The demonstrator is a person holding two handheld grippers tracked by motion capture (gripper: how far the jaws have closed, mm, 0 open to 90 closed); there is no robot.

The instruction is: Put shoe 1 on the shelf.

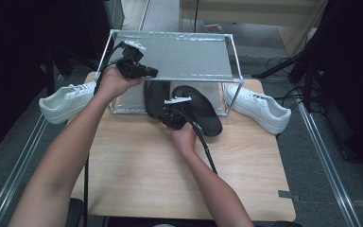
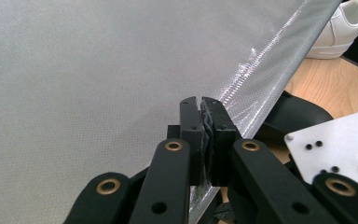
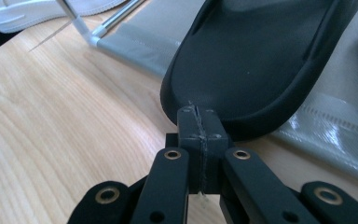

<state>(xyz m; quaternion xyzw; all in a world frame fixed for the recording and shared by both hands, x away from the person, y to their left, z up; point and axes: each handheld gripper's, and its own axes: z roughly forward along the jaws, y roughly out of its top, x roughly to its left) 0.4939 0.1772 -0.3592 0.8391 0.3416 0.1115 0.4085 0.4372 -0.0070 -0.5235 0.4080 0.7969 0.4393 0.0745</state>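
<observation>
- Overhead, the high view shows a wooden table (image 1: 137,175) with a metal-framed shoe rack (image 1: 170,71) at its far edge; the rack has a grey mesh shelf on top and a grey mesh floor below.
- Two black slippers lie at the rack's lower level: one slipper (image 1: 155,97) mostly under the shelf, the other slipper (image 1: 204,109) angled with its near end out over the table.
- A white sneaker (image 1: 66,101) sits on the table left of the rack, and a second white sneaker (image 1: 260,109) sits to its right, both outside the frame.
- The left gripper (image 1: 144,72) is raised at the rack's left front corner, beside the top shelf's edge; the left gripper view places its jaws (image 2: 203,123) clenched together right against the grey mesh shelf (image 2: 98,84), apparently pinching its edge, though a firm grip cannot be confirmed.
- That same view adds the far sneaker (image 2: 340,28) beyond the shelf, a black slipper (image 2: 298,114) beneath it, and the grey plate (image 2: 335,144) of the other gripper.
- The right gripper (image 1: 168,118) sits low at the near end of the slippers, held by the right hand (image 1: 184,137).
- Close up, the right gripper view shows its jaws (image 3: 199,119) pressed shut, touching the heel rim of the black slipper (image 3: 261,56); whether the rim is pinched cannot be told.
- This view also shows the slipper lying half on the rack's grey floor (image 3: 326,121), half on the table (image 3: 51,130), a detail hidden by the hand from above.
</observation>
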